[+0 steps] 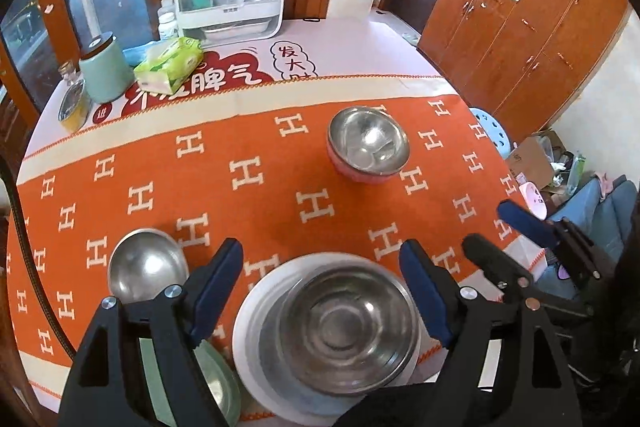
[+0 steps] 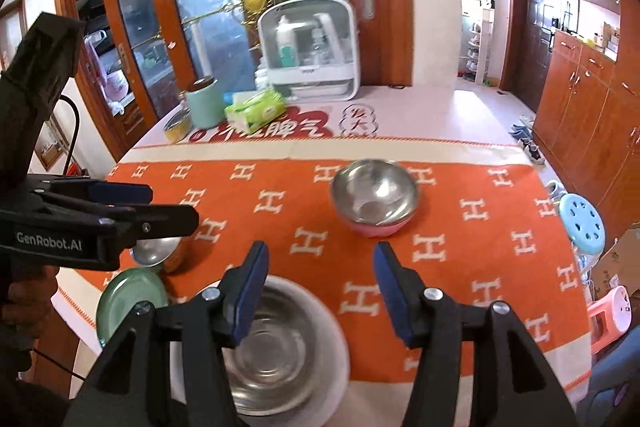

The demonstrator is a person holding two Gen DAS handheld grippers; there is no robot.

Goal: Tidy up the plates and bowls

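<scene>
While 1 steel bowl (image 1: 336,327) sits in the white plate (image 1: 256,311), both claws gape

Both wrist cams look forward and down over the cloth (image 1: 260,147), toward the far wall. Left cam sits close above the white plate (image 1: 248,319), which fills its lower centre. Right cam sits to the right, plate (image 2: 336,339) lower left. Shared: plate, steel bowl on pink (image 1: 368,143) (image 2: 374,193), green plate (image 2: 128,301), tissue pack (image 1: 170,61) (image 2: 256,111).
</scene>
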